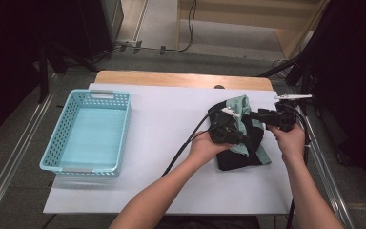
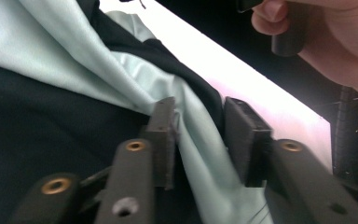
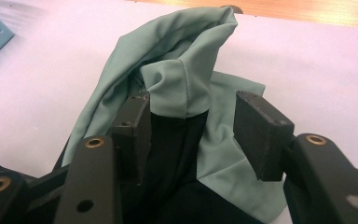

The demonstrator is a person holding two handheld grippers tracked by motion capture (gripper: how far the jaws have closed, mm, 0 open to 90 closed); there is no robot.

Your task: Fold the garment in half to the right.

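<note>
On the right half of the white-covered table [image 1: 162,157], I am working with a soft pile of pale green and black cloth [image 1: 240,136], a garment whose kind I cannot make out. My left gripper [image 1: 226,129] rests over the left side of the pile; in the left gripper view its jaws stand apart with a fold of green fabric [image 2: 200,135] running between them, touching the left pad but not squeezed. My right gripper [image 1: 267,117] comes in from the right edge of the pile. In the right gripper view its jaws are also parted, with a raised green fold [image 3: 177,88] standing between them and nothing pinched.

I judge this to be the step of taking hold of the cloth, perhaps to fold it or carry it to the light blue plastic basket [image 1: 57,138], which sits well apart at the table's left side. The next move calls for closing each pair of jaws on a firm edge rather than a loose wrinkle, so the cloth lifts evenly.

My hands and grippers cover much of the pile from above, so its full outline is hidden. The black layers blur into the black jaws, and seams are hard to find.
</note>
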